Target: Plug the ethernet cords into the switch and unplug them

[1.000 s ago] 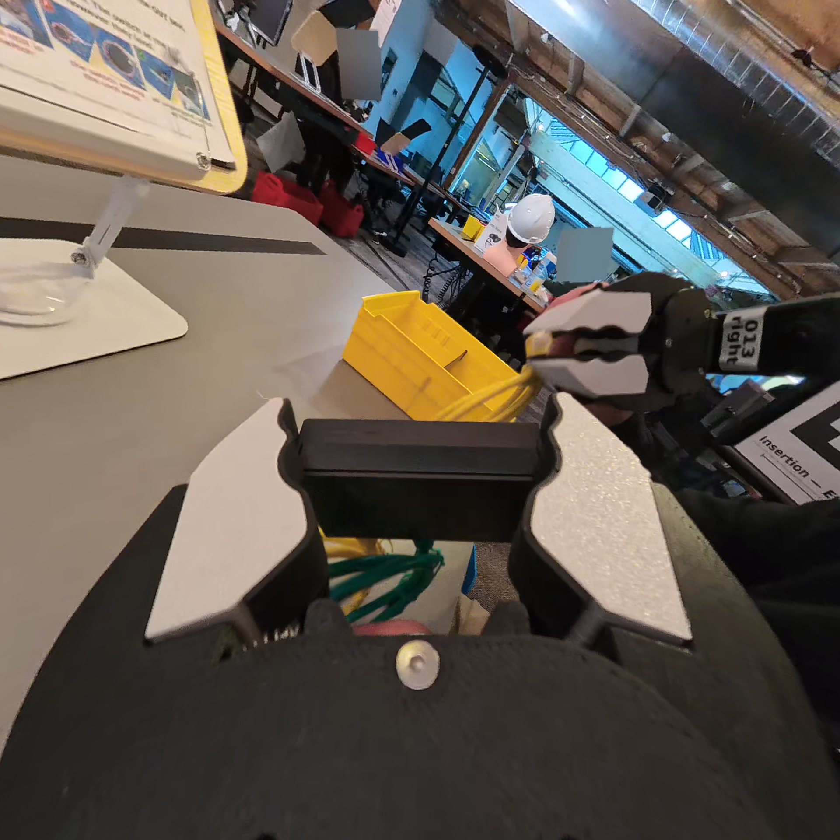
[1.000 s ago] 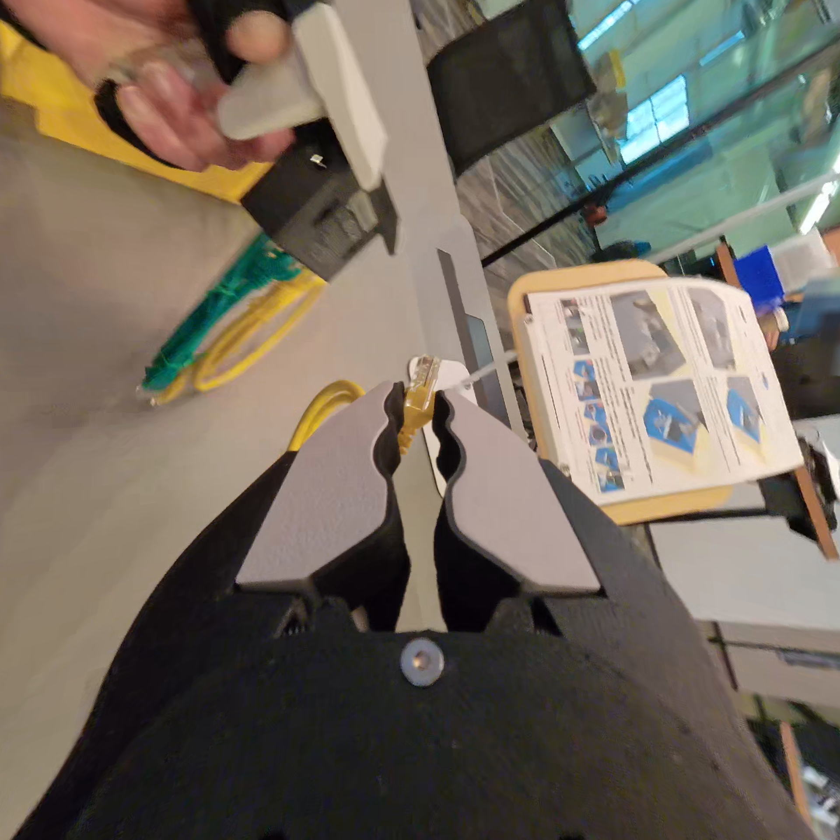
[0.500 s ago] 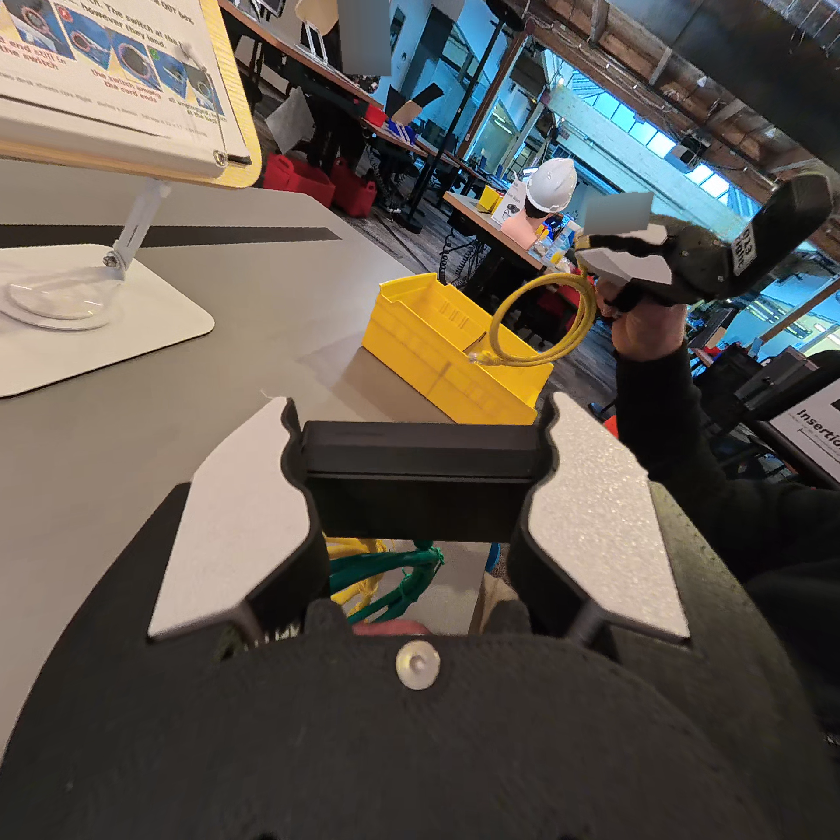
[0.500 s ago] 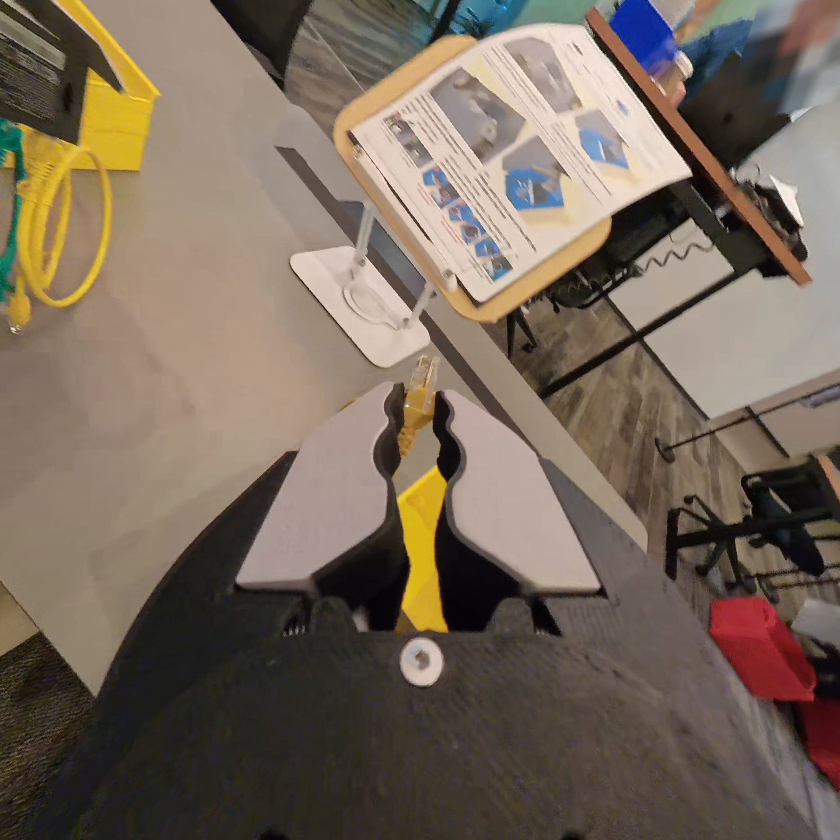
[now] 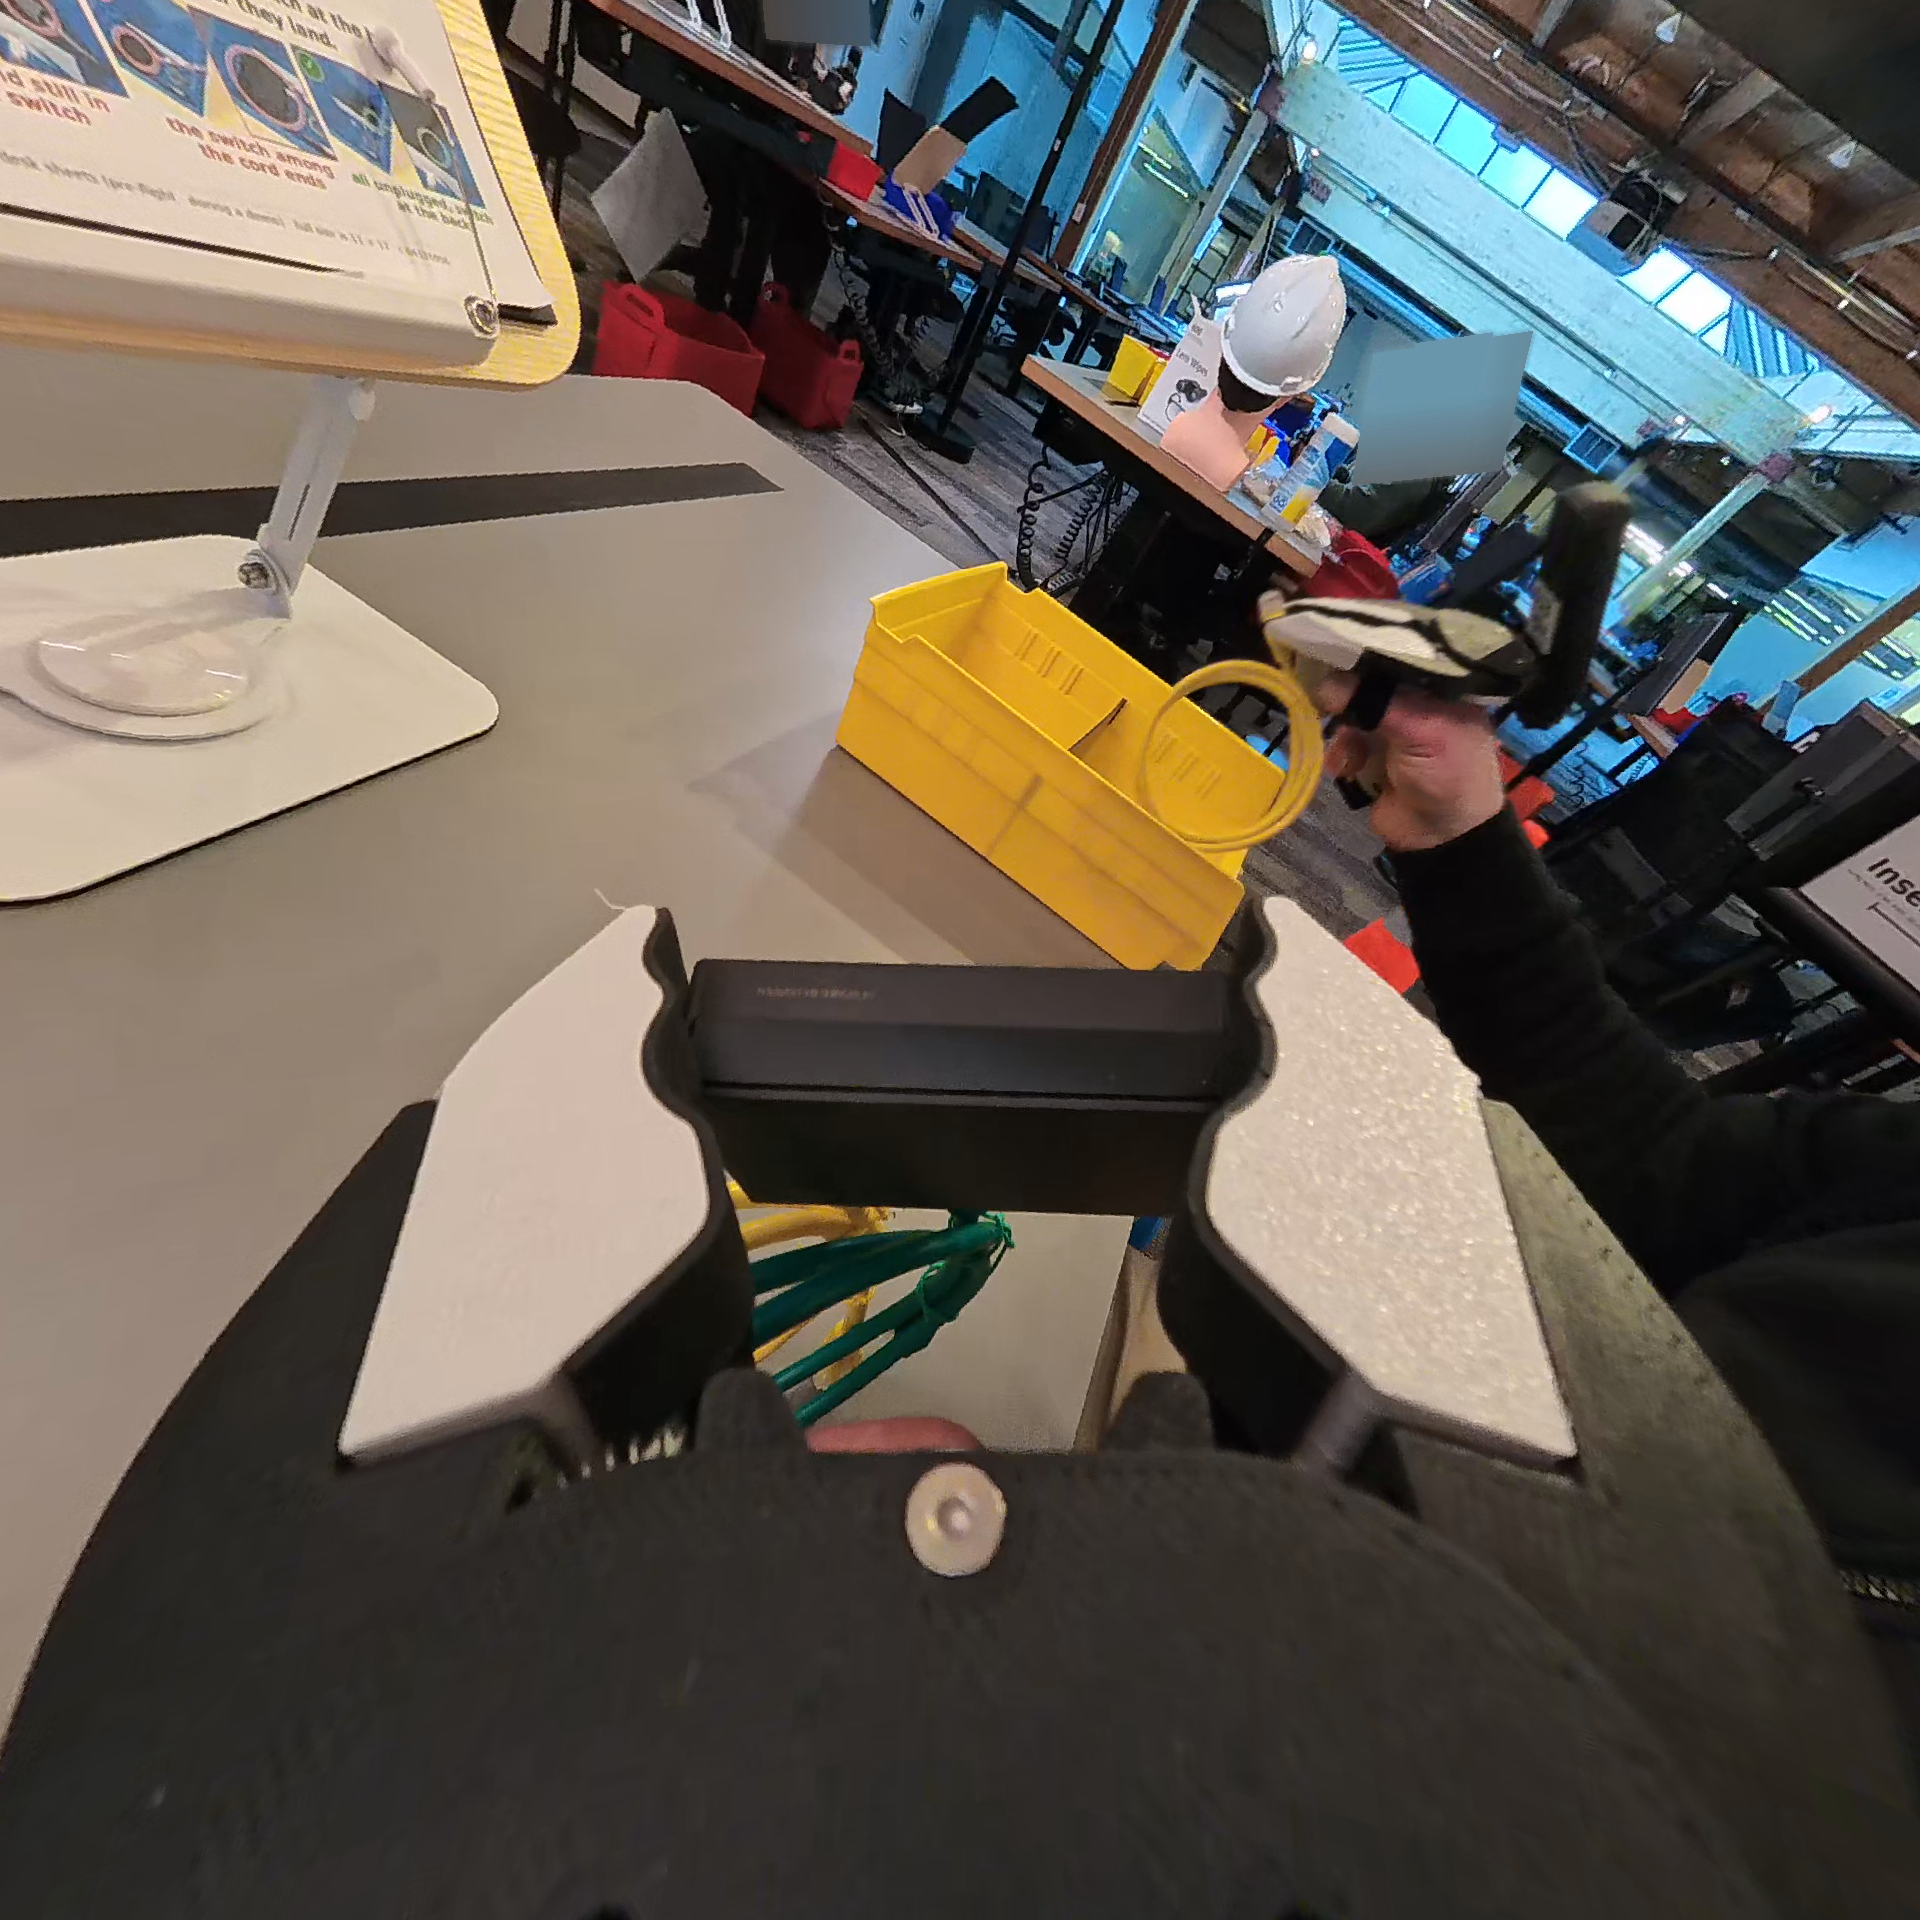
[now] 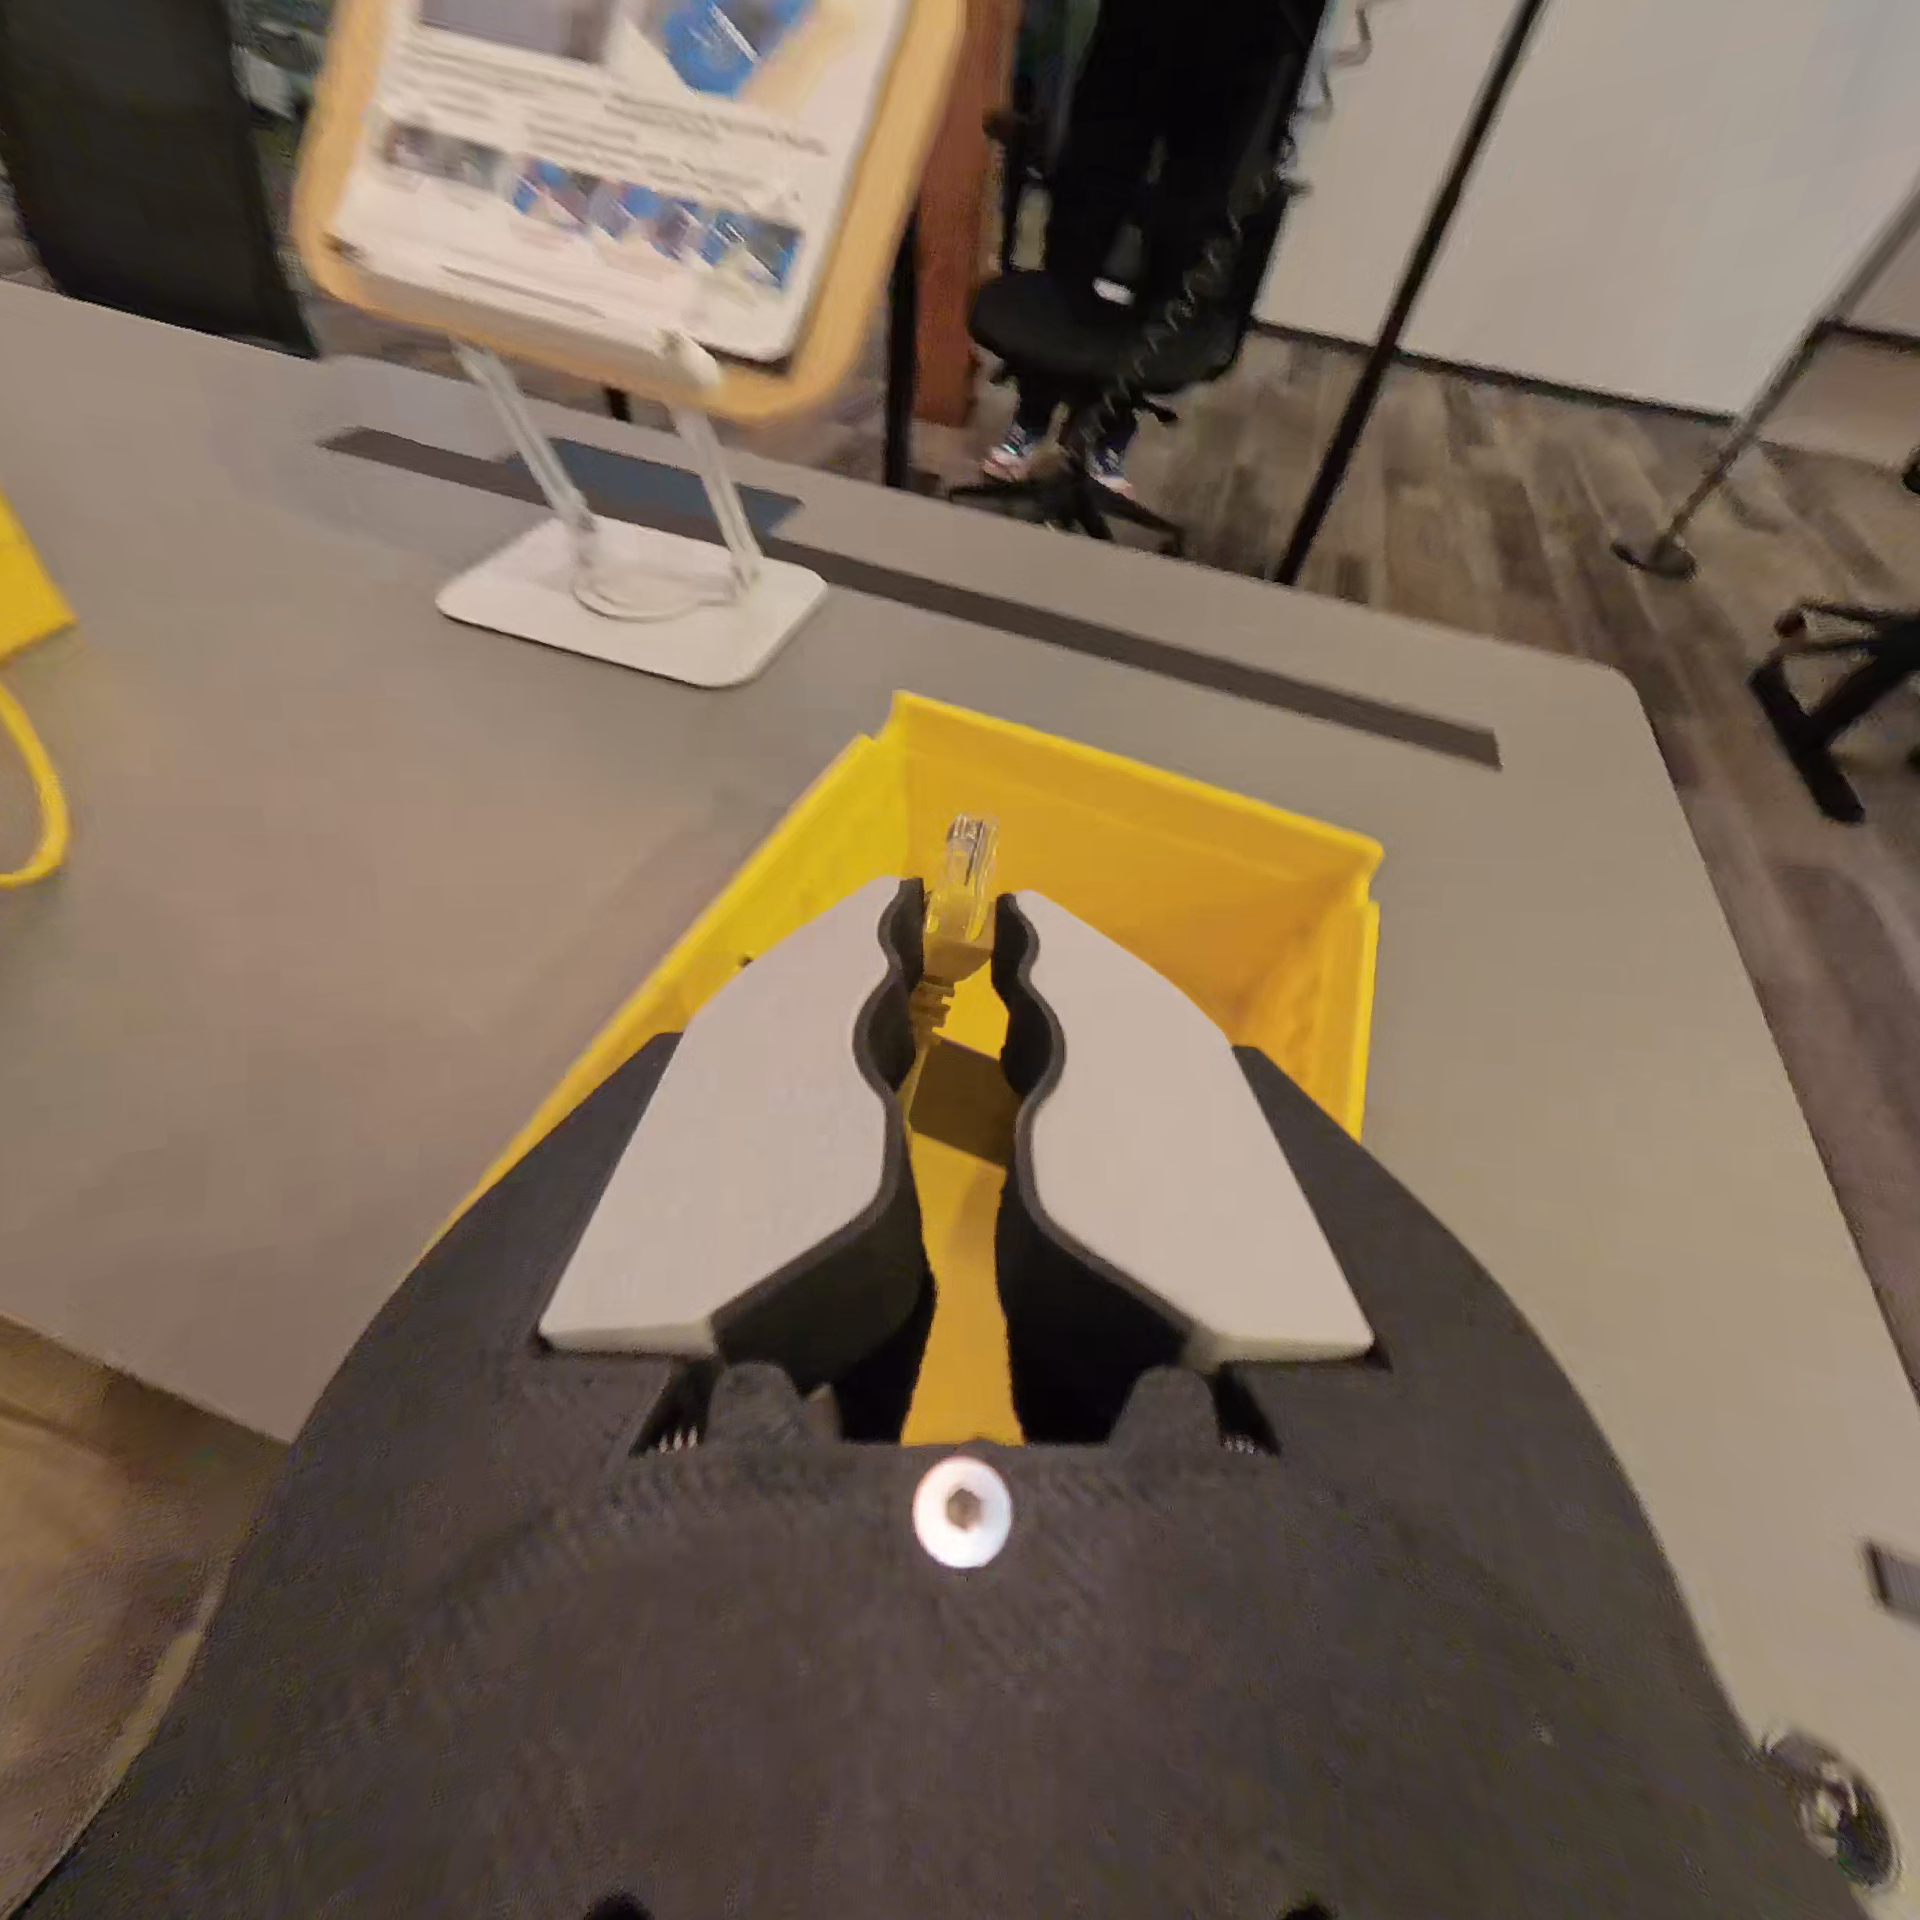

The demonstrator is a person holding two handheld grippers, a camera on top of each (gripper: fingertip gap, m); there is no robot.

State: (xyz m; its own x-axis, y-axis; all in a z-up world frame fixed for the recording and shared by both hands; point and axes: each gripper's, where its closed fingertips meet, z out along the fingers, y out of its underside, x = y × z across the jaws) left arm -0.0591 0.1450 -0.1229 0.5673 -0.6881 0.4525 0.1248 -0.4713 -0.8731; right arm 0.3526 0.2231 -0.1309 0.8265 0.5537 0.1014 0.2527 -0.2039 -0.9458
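My left gripper (image 5: 956, 997) is shut on the black switch (image 5: 956, 1081) and holds it above the grey table (image 5: 364, 997). Under it lie bundled green cords (image 5: 883, 1288) and yellow cords (image 5: 800, 1226). My right gripper (image 6: 958, 904) is shut on the plug of a yellow ethernet cord (image 6: 961, 883), directly above the yellow bin (image 6: 1143, 831). In the left wrist view the right gripper (image 5: 1288, 623) is held up at the right over the yellow bin (image 5: 997, 748), and the yellow cord (image 5: 1236, 758) hangs from it in a loop.
A document stand (image 5: 208, 665) with printed sheets stands at the back left; it also shows in the right wrist view (image 6: 634, 603). A second yellow cord (image 6: 36, 821) lies at the left. The table edge (image 6: 1662, 790) is just right of the bin. Left tips to right tips: about 45 centimetres.
My right gripper has swung away from the switch with the yellow cord and come over the yellow bin, now pointing down at it. My left gripper keeps holding the switch nearly still.
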